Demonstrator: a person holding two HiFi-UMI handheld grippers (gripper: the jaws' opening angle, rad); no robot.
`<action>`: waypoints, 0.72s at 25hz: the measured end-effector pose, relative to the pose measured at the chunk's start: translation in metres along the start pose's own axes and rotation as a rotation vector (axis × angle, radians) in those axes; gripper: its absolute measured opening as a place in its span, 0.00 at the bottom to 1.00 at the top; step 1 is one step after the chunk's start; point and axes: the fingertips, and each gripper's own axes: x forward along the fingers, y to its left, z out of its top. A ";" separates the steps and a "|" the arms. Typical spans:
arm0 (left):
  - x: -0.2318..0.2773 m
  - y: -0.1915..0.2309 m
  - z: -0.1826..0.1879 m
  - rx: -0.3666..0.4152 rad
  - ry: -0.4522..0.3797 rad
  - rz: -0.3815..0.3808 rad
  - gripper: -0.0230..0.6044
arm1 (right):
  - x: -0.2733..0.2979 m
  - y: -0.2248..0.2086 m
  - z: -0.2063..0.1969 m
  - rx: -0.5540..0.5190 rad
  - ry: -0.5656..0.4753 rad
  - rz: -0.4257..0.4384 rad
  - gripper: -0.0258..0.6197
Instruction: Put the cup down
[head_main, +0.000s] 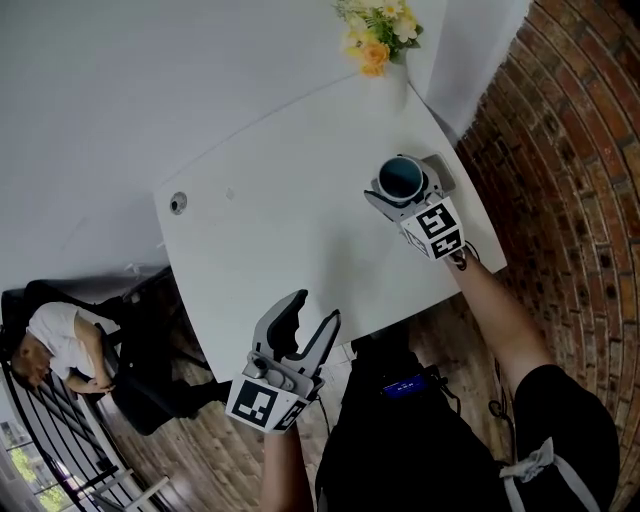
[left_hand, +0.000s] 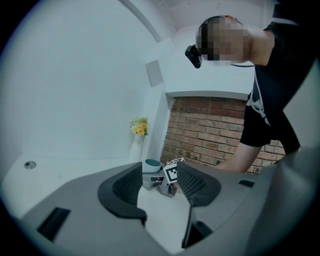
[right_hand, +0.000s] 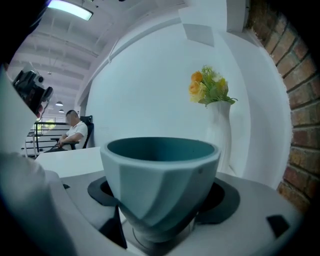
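The right gripper (head_main: 398, 196) view shows its jaws closed on the upright teal cup (right_hand: 159, 172); only the head view places it over the white table's (head_main: 280, 220) right side, with the left gripper (head_main: 312, 318) spread wide and empty at the near edge

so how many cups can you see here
1. A teal cup sits between the jaws of the right gripper, over the right part of the white table. No other cup shows; the vase of flowers at the far corner isn't counted.
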 end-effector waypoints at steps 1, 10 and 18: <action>-0.001 0.000 0.000 0.000 -0.001 0.001 0.39 | -0.001 0.000 -0.002 0.000 0.015 -0.002 0.68; -0.007 -0.006 0.000 0.006 -0.009 -0.022 0.39 | -0.028 -0.003 -0.012 0.016 0.088 -0.039 0.68; -0.021 -0.010 0.008 0.021 -0.027 -0.037 0.39 | -0.085 0.001 -0.029 0.118 0.149 -0.126 0.68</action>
